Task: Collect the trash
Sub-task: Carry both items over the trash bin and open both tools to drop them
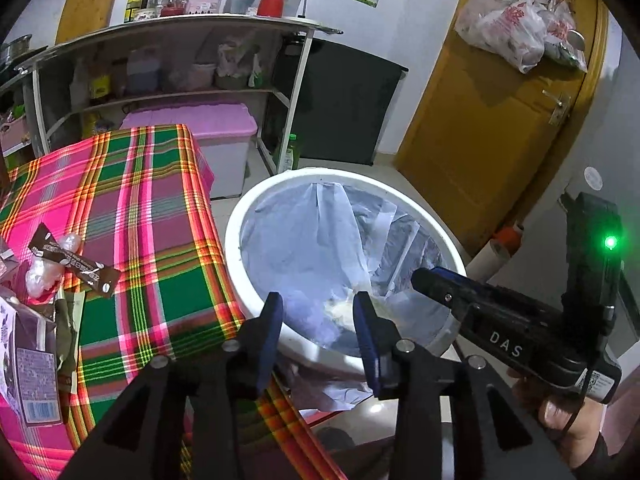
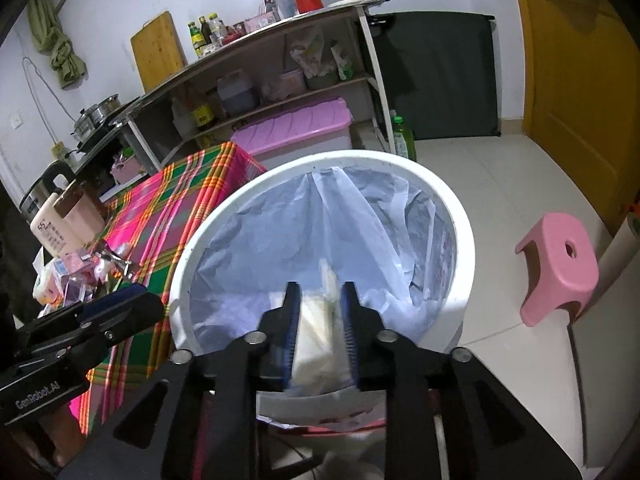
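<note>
the left gripper (image 1: 316,320) hangs over the near edge of the white bin (image 1: 240,216), and its blue pads sit apart with nothing between them. through the gap you can see a pale lump of trash (image 1: 340,310) lying low in the bin, on the thin bag (image 1: 304,240) that lines it.

the right gripper (image 2: 320,320) is over the bin (image 2: 464,216) too. its pads are apart as well. a pale, blurry piece of trash (image 2: 316,332) shows in the gap between them. it is too smeared to tell if the pads touch it. in the left view the right gripper (image 1: 420,276) reaches in from the right, with a hand (image 1: 560,416) under it, and a small green light (image 1: 610,242) glows on its body.

just left of the bin is a table with a bright checked cloth (image 1: 152,216) in pink, green and yellow. the bin stands close against the table's right side. more trash is on the near left part of the cloth: a brown wrapper (image 1: 76,264), some pale crumpled bits (image 1: 44,280) and a printed packet (image 1: 28,356). a cream bottle (image 2: 52,228) stands farther back on that side.

to the right of the bin, on the tiled floor, is a little pink stool (image 2: 560,268).

farther away is a shelf unit (image 1: 168,56) with bottles and a red pot on top, and a pink-lidded box (image 1: 192,124) under it. a green bottle (image 2: 402,138) stands on the floor by the shelf leg. on the far right is a yellow door (image 1: 480,120) with full plastic bags (image 1: 516,24) hanging on it.
</note>
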